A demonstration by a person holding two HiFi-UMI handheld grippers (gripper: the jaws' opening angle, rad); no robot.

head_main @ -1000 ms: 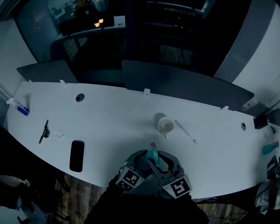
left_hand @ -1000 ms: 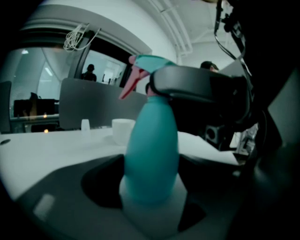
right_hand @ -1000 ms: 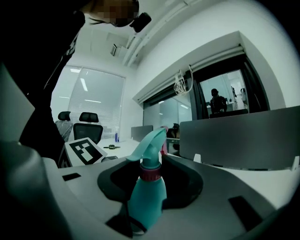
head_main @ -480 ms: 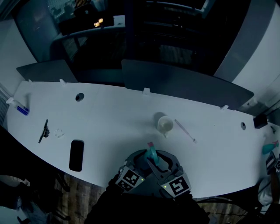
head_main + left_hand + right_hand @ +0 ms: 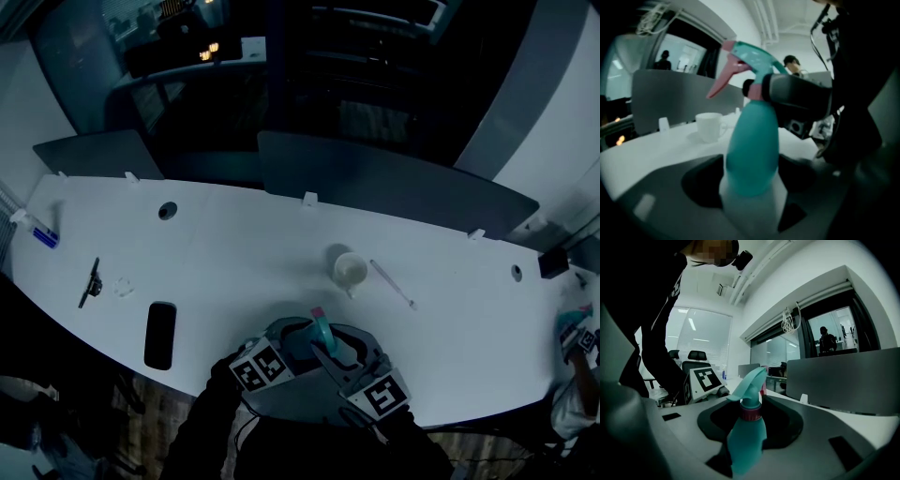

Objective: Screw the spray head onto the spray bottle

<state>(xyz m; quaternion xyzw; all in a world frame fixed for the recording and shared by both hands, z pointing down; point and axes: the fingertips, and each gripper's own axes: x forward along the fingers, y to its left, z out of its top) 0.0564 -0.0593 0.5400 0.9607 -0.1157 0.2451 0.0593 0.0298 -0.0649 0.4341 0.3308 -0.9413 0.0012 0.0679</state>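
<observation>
We are in the tightening step: the spray head (image 5: pixel 747 58) already sits on the spray bottle (image 5: pixel 752 154), which is held upright over the near edge of the tabletop (image 5: pixel 234 262). The right claw (image 5: pixel 342 352) pinches the pink collar (image 5: pixel 751 412) under the head. The left claw (image 5: pixel 291 337) has just been opening. The bottle body stands between its jaws, apparently loosened rather than clamped. Next move, in our judgement: re-close the left claw on the body and counter-rotate until the collar seats, avoiding cross-threading.
</observation>
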